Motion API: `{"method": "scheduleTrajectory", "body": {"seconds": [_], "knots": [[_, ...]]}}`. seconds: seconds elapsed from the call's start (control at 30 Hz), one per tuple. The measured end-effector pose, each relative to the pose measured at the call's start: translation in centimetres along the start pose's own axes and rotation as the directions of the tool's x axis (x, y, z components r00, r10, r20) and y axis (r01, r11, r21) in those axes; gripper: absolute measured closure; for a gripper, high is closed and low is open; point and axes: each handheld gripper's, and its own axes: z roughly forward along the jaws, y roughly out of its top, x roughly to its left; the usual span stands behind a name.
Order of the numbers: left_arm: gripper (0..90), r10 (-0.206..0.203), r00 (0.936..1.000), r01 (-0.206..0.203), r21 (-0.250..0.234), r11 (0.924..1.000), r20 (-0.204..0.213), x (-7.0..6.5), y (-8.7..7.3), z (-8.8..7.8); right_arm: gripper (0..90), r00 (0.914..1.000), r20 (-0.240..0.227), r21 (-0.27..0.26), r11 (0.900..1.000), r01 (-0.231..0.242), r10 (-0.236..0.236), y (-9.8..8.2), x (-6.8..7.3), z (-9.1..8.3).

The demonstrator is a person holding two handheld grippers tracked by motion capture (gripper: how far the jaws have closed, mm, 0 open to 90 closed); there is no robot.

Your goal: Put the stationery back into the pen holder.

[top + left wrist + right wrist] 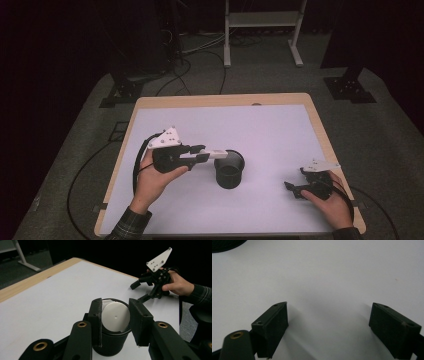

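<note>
A: From the high view, the left gripper [207, 154] has a white disc [220, 152] clamped between its jaws, right over the near-left rim of the black cup [229, 170], which stands about midway across the table [150, 102], a little nearer its front edge. The worry is a tilt — if the disc comes down crooked it could catch the rim and tip the cup.

B: And the right gripper [292, 190] rests by the front right corner, well apart from the cup, so nothing steadies it. How deep the cup goes is lost in the dark inside.

A: The left gripper view is clearer: the left gripper [115, 315] grips the white disc [115, 316] edge-on, canted over the mouth of the black cup [111, 342]. Something pale sits behind the disc, hard to make out. The cup's base is cut off behind the arms of the gripper.

B: The person's other hand [178, 285] shows far off there with its gripper — dim and too small to read.

A: The right gripper view settles it: the right gripper [328, 322] stands wide open over bare white table [332, 270], holding nothing. A dark curve at the top left corner is cropped; it cannot be identified.
</note>
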Motion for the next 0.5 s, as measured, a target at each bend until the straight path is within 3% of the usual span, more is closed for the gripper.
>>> {"method": "scheduleTrajectory", "body": {"seconds": [0.5], "knots": [[64.9,-0.015,0.9992,0.013,0.059,0.9982,0.036,0.5,-0.3,3.0,14.3,1.0000,0.000,-0.001,1.000,0.000,0.000,0.0,0.0,0.0]]}}
